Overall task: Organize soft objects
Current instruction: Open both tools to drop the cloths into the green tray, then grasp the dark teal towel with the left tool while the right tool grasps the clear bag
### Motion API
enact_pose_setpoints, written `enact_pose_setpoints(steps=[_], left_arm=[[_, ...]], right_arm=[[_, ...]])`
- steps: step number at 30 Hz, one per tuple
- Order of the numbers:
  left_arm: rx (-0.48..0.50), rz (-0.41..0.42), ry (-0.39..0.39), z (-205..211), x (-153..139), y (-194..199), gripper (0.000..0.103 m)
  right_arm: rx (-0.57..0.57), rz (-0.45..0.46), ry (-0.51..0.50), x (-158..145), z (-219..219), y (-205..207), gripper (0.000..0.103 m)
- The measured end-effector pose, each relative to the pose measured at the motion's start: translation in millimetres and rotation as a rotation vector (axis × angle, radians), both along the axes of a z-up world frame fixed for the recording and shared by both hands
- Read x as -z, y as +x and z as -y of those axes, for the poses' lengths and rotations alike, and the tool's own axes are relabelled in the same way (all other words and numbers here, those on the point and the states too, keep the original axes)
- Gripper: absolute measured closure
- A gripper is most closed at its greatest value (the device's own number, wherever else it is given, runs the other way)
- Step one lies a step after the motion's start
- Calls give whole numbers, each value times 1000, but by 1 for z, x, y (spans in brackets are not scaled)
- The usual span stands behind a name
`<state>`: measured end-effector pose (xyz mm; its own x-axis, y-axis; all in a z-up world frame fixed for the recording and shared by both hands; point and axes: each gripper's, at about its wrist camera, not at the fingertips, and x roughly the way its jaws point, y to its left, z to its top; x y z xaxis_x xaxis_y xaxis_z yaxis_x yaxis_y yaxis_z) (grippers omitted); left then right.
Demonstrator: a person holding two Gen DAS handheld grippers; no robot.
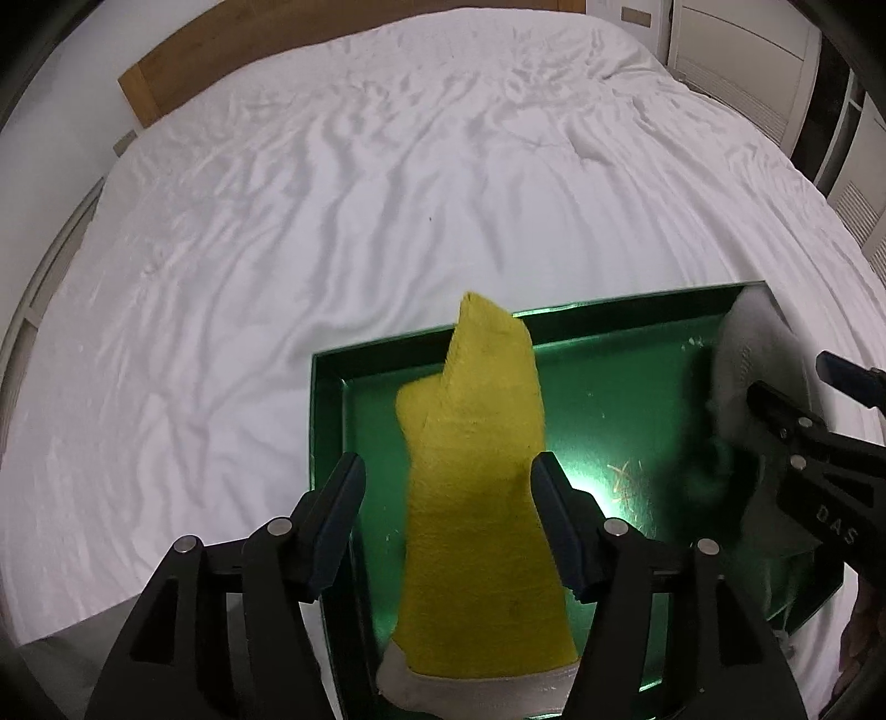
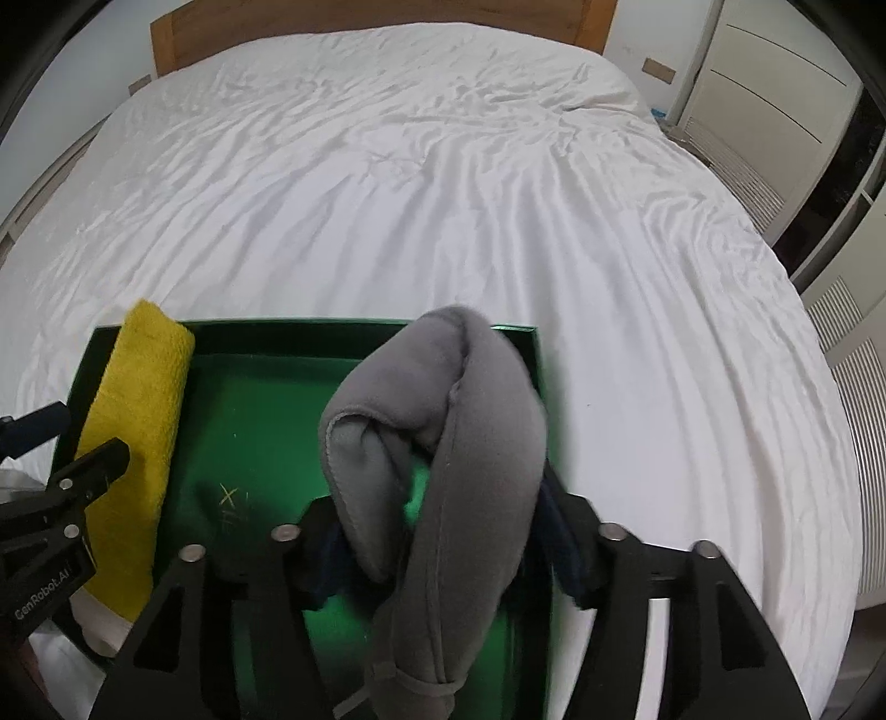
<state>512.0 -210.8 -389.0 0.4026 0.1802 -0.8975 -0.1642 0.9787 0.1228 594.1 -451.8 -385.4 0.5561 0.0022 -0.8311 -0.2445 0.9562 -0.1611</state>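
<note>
A yellow sock with a white cuff (image 1: 476, 476) lies along the left side of a shallow green tray (image 1: 626, 410) on the bed. My left gripper (image 1: 448, 487) is open, its fingers on either side of the sock without pinching it. The sock also shows in the right wrist view (image 2: 138, 404). My right gripper (image 2: 437, 526) is shut on a grey sock (image 2: 443, 443), which stands folded over the right part of the tray (image 2: 249, 421). In the left wrist view the grey sock (image 1: 742, 360) and the right gripper (image 1: 797, 404) show at the tray's right edge.
The tray sits near the front edge of a wide bed with a rumpled white sheet (image 2: 443, 194). A wooden headboard (image 2: 360, 27) runs along the far side. White cabinets (image 2: 775, 77) stand to the right of the bed.
</note>
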Motion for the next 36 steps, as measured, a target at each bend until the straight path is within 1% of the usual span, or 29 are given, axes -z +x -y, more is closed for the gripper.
enact_pose_setpoints(steps=[1, 2, 3, 11, 14, 16, 19, 21, 23, 25, 26, 27, 28, 31, 32, 34, 36], left_arm=[[1, 3, -2, 0, -2, 0, 47], [2, 5, -1, 1, -3, 0, 47], [1, 10, 2, 2, -5, 0, 47], [8, 97, 77, 17, -35, -9, 46], [5, 129, 89, 22, -46, -14, 46], [11, 152, 71, 24, -55, -22, 46], [19, 179, 18, 30, -70, -41, 46], [35, 212, -9, 37, -84, -59, 46], [65, 243, -57, 44, -100, -85, 45], [98, 257, -88, 48, -110, -108, 38], [117, 263, -101, 49, -115, -122, 32], [138, 270, -118, 49, -121, -140, 29], [158, 276, -135, 46, -126, -159, 29], [198, 265, -150, 35, -134, -199, 29], [210, 253, -161, 25, -137, -220, 29], [214, 239, -161, 10, -141, -245, 29], [217, 219, -165, -18, -142, -280, 29]], right_arm=[[-2, 10, 5, -3, 0, -2, 30], [-7, 16, 8, -6, 0, -3, 23], [-9, 21, 10, -7, 0, -4, 21], [-20, 77, 14, -27, 6, -20, 21], [-12, 94, 13, -32, 9, -28, 20], [4, 110, 21, -38, 12, -35, 20], [43, 131, 39, -48, 22, -51, 18], [75, 155, 44, -56, 30, -67, 17], [100, 183, 35, -64, 36, -85, 15], [119, 205, 35, -72, 42, -105, 14], [134, 220, 33, -77, 45, -119, 14], [145, 228, 33, -81, 46, -130, 14], [154, 234, 33, -86, 46, -143, 14], [163, 245, 37, -97, 42, -194, 14], [160, 244, 39, -100, 38, -213, 14], [145, 236, 36, -105, 25, -249, 14], [128, 221, 45, -110, 3, -288, 14]])
